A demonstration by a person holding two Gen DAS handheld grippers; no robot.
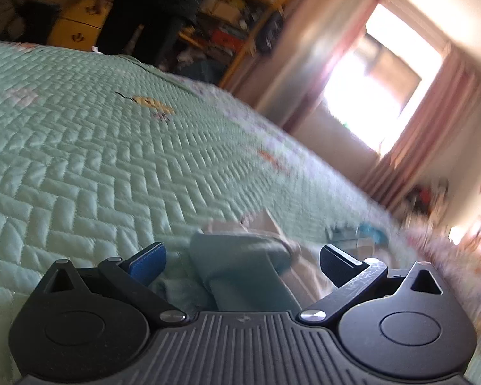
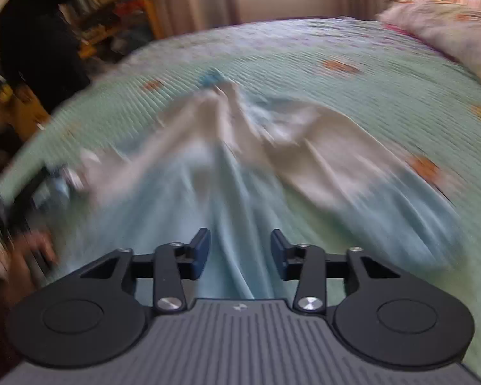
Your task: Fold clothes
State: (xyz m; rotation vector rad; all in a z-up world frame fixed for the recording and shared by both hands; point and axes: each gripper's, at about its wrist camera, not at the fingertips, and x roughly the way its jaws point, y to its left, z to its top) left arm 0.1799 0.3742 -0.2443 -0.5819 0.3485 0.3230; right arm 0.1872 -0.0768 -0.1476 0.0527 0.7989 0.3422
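A light blue and cream garment (image 2: 240, 147) lies rumpled on the green quilted bed (image 2: 368, 73). In the right wrist view a blue ridge of it runs toward me between the fingers of my right gripper (image 2: 240, 245), which is open by a narrow gap and low over the cloth. My left gripper (image 1: 242, 258) is open wide over the bed (image 1: 80, 144), with a thick teal fold of the garment (image 1: 237, 276) lying between its fingers. Whether either gripper's pads touch the cloth is unclear. Both views are blurred by motion.
A person in black (image 2: 38, 38) stands beyond the bed's far left side, in front of cluttered shelves (image 1: 234, 16). A hand (image 2: 32, 250) holding a blurred dark device shows at the left edge. A floral pillow (image 2: 449, 32) lies at the far right. A curtained window (image 1: 378, 80) is behind.
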